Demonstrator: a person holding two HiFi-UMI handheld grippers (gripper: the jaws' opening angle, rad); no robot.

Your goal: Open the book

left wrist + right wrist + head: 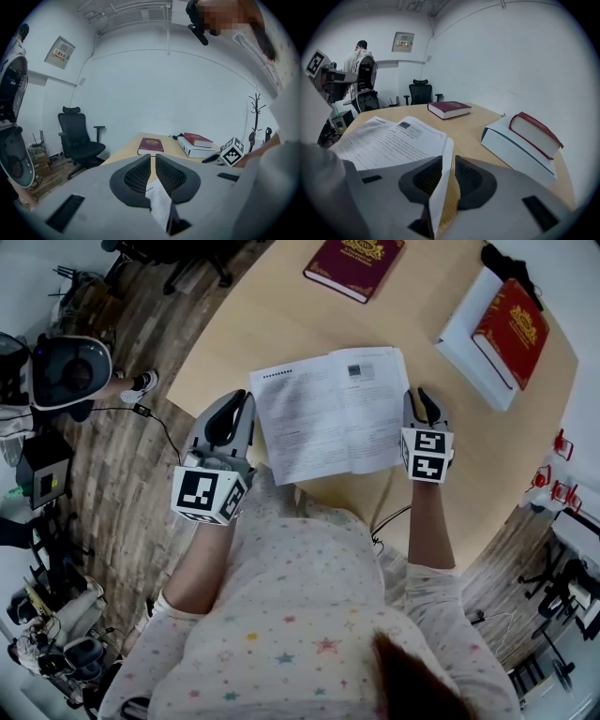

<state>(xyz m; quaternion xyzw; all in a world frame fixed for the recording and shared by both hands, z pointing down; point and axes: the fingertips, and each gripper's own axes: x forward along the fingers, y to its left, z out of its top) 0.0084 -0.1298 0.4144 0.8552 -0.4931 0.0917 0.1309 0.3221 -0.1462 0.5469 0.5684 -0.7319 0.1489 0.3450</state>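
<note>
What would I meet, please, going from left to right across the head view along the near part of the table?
left gripper → open book → right gripper → white box with a red book lying on it.

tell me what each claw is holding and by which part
Both hold the open book: the left claw pinches its left page edge, the right claw its right page edge.

maroon book: table far edge | red book: atop white box

left tongs: gripping book | right tongs: gripping book
</note>
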